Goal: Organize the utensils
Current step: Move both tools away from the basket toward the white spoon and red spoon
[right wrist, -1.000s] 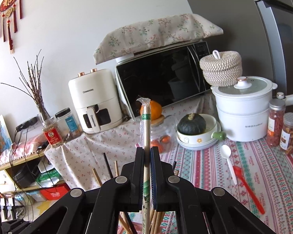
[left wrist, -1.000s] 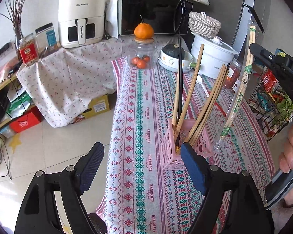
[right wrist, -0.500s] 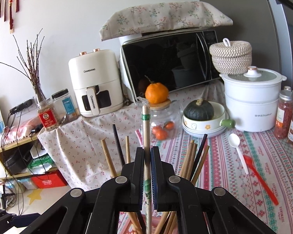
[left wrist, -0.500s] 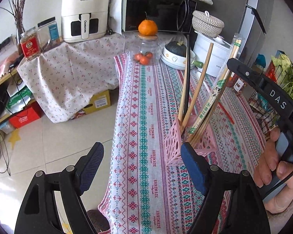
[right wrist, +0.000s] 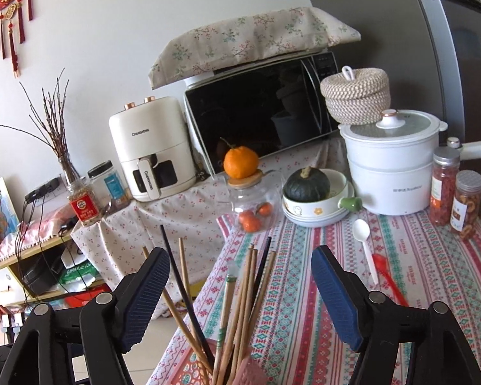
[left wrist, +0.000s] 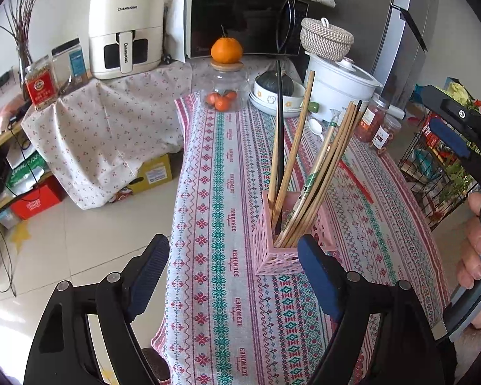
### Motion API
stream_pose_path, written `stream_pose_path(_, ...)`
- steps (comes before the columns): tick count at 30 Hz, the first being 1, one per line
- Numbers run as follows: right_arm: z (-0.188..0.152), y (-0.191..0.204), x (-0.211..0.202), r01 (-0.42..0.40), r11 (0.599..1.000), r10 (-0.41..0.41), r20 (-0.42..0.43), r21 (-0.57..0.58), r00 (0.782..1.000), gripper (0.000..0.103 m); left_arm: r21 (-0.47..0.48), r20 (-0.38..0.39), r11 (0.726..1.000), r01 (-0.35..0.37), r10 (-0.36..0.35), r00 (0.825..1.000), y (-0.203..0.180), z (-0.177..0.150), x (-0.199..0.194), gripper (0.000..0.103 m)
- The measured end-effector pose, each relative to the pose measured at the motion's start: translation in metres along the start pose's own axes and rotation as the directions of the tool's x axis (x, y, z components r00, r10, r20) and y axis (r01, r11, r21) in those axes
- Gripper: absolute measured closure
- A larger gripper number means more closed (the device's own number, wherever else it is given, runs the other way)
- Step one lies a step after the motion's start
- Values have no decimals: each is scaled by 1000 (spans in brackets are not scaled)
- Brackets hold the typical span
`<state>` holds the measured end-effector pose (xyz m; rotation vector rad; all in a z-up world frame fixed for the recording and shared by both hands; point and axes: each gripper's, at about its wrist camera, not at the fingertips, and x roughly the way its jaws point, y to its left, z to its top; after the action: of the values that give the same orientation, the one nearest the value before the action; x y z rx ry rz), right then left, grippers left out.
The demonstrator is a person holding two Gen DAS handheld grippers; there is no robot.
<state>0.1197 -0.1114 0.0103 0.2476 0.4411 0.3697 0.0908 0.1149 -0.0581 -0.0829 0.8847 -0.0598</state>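
- Seen from the left wrist, the left hand-held gripper (left wrist: 232, 261) hangs with its jaws wide apart and nothing between them, above the near edge of the worktop (left wrist: 227, 166).
- At 1 o'clock from it, just beyond its right finger, stands the pink lattice holder (left wrist: 280, 250) with chopsticks (left wrist: 291, 160) leaning out, among them a wrapped pair (left wrist: 317, 173).
- At 3 o'clock a hand (left wrist: 474, 253) grips the right hand-held gripper (left wrist: 449, 128).
- Seen from the right wrist, the right hand-held gripper's (right wrist: 240, 292) jaws have just been opening; they stand wide, pads clear of the chopsticks (right wrist: 243, 292) rising between them.
- At 1 o'clock a white spoon (right wrist: 364, 243) and a red spoon (right wrist: 388, 277) lie touching on the worktop (right wrist: 433, 272).
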Motion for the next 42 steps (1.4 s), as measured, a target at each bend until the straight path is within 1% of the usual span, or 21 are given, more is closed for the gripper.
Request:
stream_pose_path(1, 2, -6, -3, 12, 1000, -11, -3, 6, 1000, 17, 1, 2, 1000, 5, -5, 1000, -3, 1, -1, 18)
stream_pose_path(3, 4, -19, -9, 40, 999, -40, -11, 11, 999, 10, 6, 9, 1000, 10, -10, 1000, -9, 2, -3, 16)
stream_pose_path(4, 5, -25, -11, 57, 998, -57, -16, 13, 998, 9, 10, 14, 1000, 12, -12, 1000, -13, 3, -4, 16)
stream_pose_path(8, 8, -50, -19, 154, 988, -153, -39, 10, 987, 0, 38, 29, 999, 25, -27, 999, -32, 5, -9, 14)
stream_pose_path(13, 9, -80, -25, 228, 973, -226, -86, 17, 970, 0, 78, 33, 996, 42, -45, 998, -58, 5, -10, 14)
stream_pose_path(20, 8, -114, -42, 276, 961, -270, -130, 30, 954, 0, 148, 37, 985, 84, -90, 995, -104, 6, -14, 14)
stream_pose_path(25, 6, -140, -56, 303, 952, -292, -162, 52, 943, 0, 196, 29, 976, 98, -106, 994, -139, 6, -9, 14)
stream_pose_path(30, 2, -167, -68, 342, 939, -327, -212, 39, 921, 0, 227, -2, 968, 109, -111, 994, -170, 5, 4, 14)
stream_pose_path(33, -5, -184, -70, 348, 937, -330, -255, 30, 909, 0, 245, -27, 963, 116, -113, 993, -187, 2, 14, 14)
stream_pose_path(36, -14, -196, -64, 337, 941, -320, -301, 3, 898, 0, 265, -54, 958, 112, -101, 993, -199, -4, 25, 14)
stream_pose_path(39, -25, -203, -49, 306, 951, -300, -357, -40, 884, 0, 274, -76, 956, 108, -91, 993, -206, -8, 37, 14)
stream_pose_path(42, -34, -205, -28, 251, 965, -262, -405, -83, 876, 1, 255, -96, 961, 104, -81, 992, -210, -7, 51, 14)
